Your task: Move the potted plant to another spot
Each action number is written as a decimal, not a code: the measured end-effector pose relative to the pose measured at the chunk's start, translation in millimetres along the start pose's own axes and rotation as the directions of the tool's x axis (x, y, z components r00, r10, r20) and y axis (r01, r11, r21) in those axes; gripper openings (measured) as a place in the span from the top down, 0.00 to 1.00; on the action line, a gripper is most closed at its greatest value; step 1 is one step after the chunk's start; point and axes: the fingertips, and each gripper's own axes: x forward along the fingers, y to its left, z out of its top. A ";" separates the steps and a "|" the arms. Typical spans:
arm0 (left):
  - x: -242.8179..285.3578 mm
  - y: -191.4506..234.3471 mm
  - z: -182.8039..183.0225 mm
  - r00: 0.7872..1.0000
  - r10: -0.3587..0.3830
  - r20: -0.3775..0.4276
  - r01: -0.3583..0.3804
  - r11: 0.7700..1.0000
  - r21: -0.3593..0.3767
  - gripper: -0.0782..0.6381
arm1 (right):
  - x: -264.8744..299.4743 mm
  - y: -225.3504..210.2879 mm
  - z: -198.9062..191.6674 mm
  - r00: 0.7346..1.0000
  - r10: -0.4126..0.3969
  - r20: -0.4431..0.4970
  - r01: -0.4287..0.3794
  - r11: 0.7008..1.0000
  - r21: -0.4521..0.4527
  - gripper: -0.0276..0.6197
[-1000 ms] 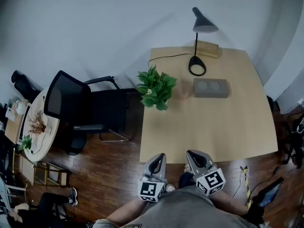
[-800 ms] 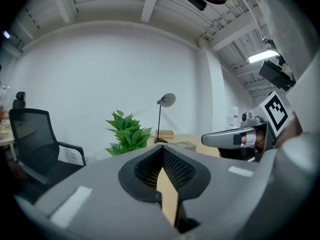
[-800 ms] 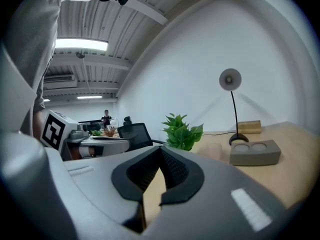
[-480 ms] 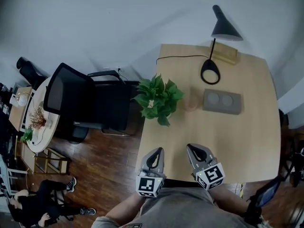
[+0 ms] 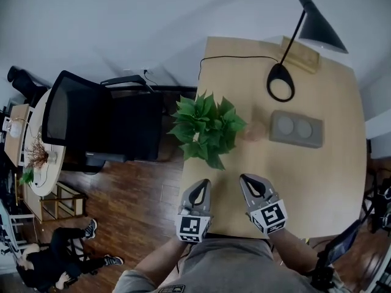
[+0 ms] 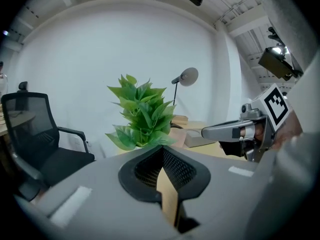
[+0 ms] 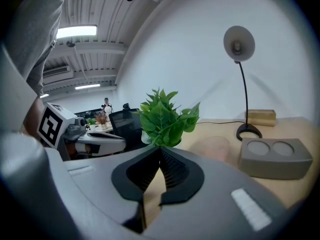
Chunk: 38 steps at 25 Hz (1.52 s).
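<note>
- the potted plant (image 5: 208, 129) stands upright on the tabletop (image 5: 317, 182), near the tabletop's 9 o'clock edge in the head view, with its leaves spreading past that edge.
- the left hand-held gripper (image 5: 200, 186) hangs over the tabletop's near edge, with the plant at its 12 o'clock, near but apart from it; its jaws are pressed together with nothing between them.
- the right hand-held gripper (image 5: 247, 180) is just beside the left one, at its 3 o'clock; the plant lies at this gripper's 11 o'clock, and its jaws too are together and empty.
- each gripper carries a cube with square markers at its rear, close to the person's grey sleeves.
- a grey block (image 5: 296, 129) with two round recesses lies at the plant's 3 o'clock, well apart from it.
- between plant and block sits a pale pinkish thing (image 5: 256, 130), too blurred to tell what it is.
- a black desk lamp (image 5: 281, 82) stands at the tabletop's 12 o'clock end, its cord running along the far edge, with a wooden box (image 5: 300, 52) just behind its base.
- a black office chair (image 5: 98, 124) stands on the wooden floor at the plant's 9 o'clock.
</note>
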 end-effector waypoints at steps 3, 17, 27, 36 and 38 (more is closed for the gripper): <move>16.3 19.4 -17.8 0.999 0.016 -0.042 -0.016 1.000 0.023 0.89 | 27.3 -1.7 -12.1 0.999 0.030 -0.043 -0.032 0.998 -0.045 0.93; 83.3 57.6 -63.9 0.976 -0.182 -0.120 0.201 0.965 0.171 0.49 | 119.6 -19.0 -61.2 0.969 0.130 -0.208 -0.167 0.971 -0.173 0.43; 116.1 67.5 -58.4 0.912 -0.359 -0.198 0.408 0.841 0.355 0.32 | 155.0 -17.9 -55.7 0.950 0.217 -0.225 -0.269 0.934 -0.234 0.35; 128.7 65.2 -56.7 0.886 -0.406 -0.222 0.461 0.735 0.497 0.41 | 161.4 -21.2 -52.1 0.951 0.203 -0.232 -0.267 0.919 -0.291 0.35; 128.4 64.5 -56.9 0.884 -0.410 -0.226 0.466 0.732 0.497 0.42 | 161.7 -21.4 -52.1 0.953 0.195 -0.231 -0.259 0.921 -0.290 0.35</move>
